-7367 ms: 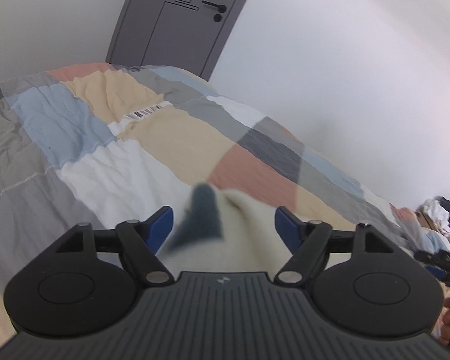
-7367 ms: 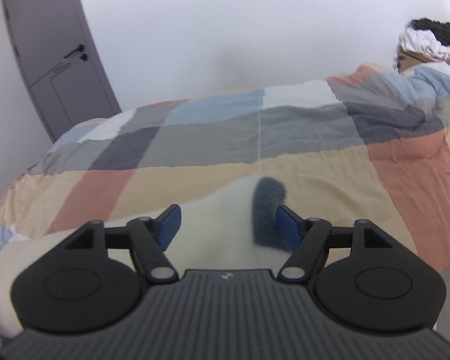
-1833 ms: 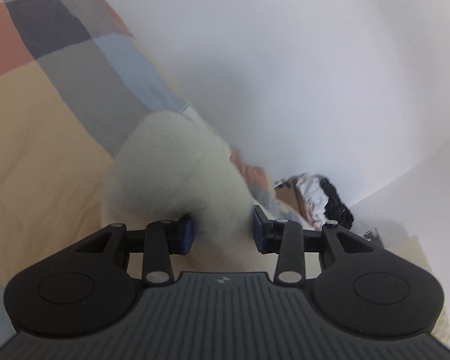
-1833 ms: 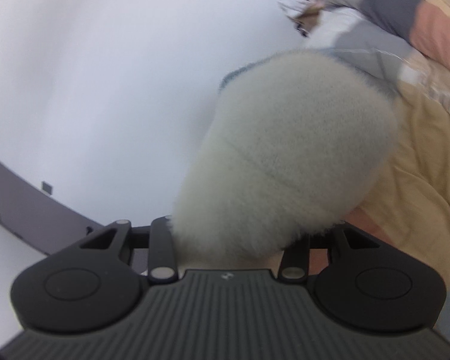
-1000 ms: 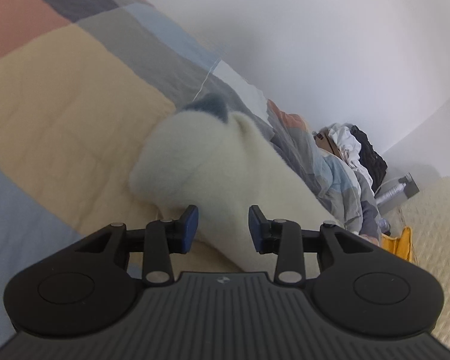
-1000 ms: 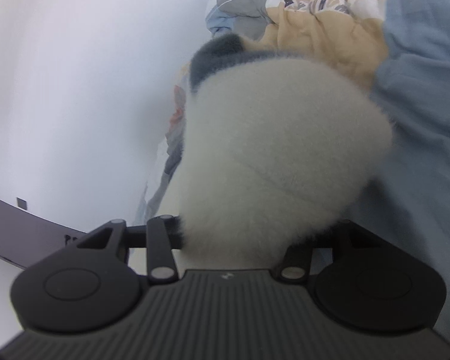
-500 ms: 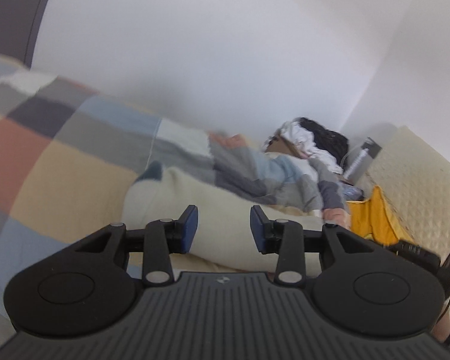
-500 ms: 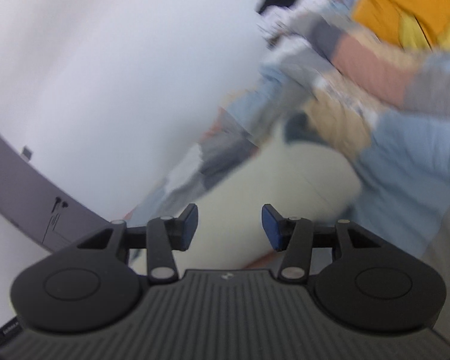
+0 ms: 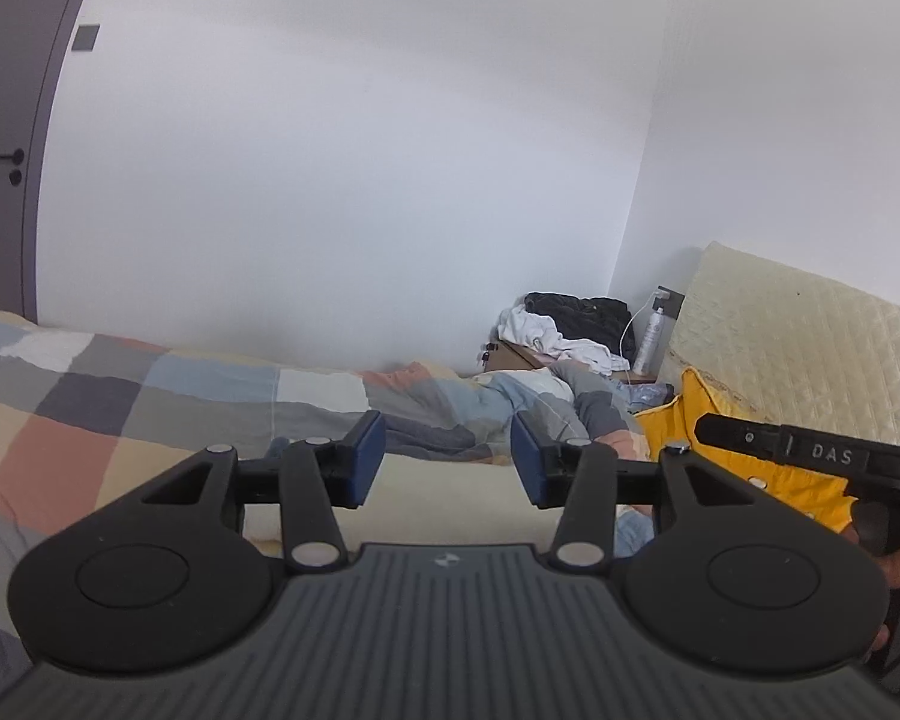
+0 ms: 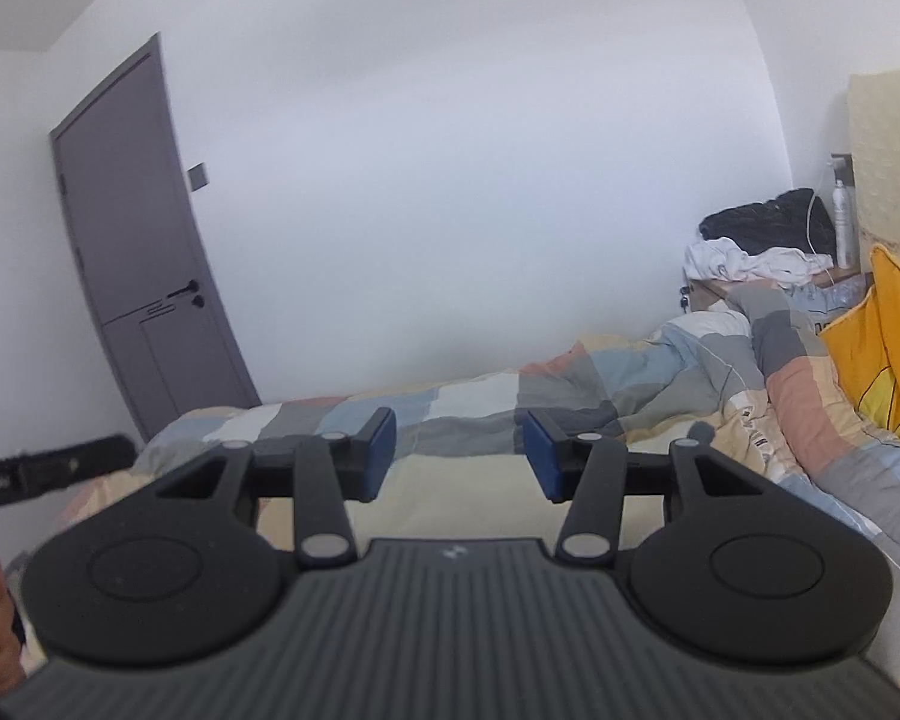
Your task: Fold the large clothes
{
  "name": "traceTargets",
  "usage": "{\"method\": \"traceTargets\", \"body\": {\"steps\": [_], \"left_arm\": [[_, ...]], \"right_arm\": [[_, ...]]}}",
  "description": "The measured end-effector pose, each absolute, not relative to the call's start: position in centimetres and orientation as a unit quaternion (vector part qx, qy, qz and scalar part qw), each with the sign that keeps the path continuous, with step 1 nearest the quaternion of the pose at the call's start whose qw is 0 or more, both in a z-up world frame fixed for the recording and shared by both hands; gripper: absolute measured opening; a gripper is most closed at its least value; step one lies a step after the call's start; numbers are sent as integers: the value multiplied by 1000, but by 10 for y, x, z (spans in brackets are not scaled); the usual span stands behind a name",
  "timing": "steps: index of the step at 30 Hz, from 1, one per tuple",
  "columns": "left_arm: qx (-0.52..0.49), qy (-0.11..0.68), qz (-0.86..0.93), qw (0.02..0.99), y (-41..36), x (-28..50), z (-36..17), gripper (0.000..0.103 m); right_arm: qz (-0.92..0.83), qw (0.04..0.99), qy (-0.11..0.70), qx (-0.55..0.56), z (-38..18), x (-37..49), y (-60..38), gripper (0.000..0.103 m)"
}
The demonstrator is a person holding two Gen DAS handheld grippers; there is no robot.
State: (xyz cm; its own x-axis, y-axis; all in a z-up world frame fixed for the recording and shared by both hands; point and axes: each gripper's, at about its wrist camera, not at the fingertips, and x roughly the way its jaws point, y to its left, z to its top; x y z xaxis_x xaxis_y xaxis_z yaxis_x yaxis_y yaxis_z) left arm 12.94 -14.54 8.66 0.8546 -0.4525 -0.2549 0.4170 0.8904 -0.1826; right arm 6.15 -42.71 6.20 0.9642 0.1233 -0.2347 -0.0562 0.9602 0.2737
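Both grippers hang above the bed with nothing between their blue pads. On the left gripper [image 9: 447, 459] the jaws are opening, and only the patchwork quilt and the garment far below show through the gap. On the right gripper [image 10: 459, 459] the jaws stand apart at a middling width, holding nothing.

The large cream-white fleece garment [image 9: 450, 495] lies on the bed below and just ahead of the fingers, a long pale band across the quilt; in the right wrist view it [image 10: 450, 498] fills the space under the jaws, and a small dark grey trim [image 10: 700, 432] peeks up at its right end. How neatly it is folded cannot be told, since the gripper bodies hide most of it.

The checked quilt of grey, blue, peach and sand squares [image 9: 120, 402] covers the bed and bunches toward the headboard. A bright yellow cushion [image 10: 894, 354] leans against the cream quilted headboard [image 9: 810, 348]. A heap of white and black clothes [image 9: 570, 324] sits in the corner, beside a white spray bottle [image 9: 651, 339]. A grey door [image 10: 138, 252] stands shut in the left wall.
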Motion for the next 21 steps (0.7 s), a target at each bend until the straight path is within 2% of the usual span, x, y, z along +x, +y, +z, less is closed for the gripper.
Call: {"method": "traceTargets", "body": {"steps": [10, 21], "left_arm": [[-57, 147, -202, 967, -132, 79, 70, 56], [-20, 163, -201, 966, -149, 69, 50, 62]], "right_arm": [[54, 986, 132, 87, 44, 10, -392, 51], [28, 984, 155, 88, 20, -5, -375, 51]]}}
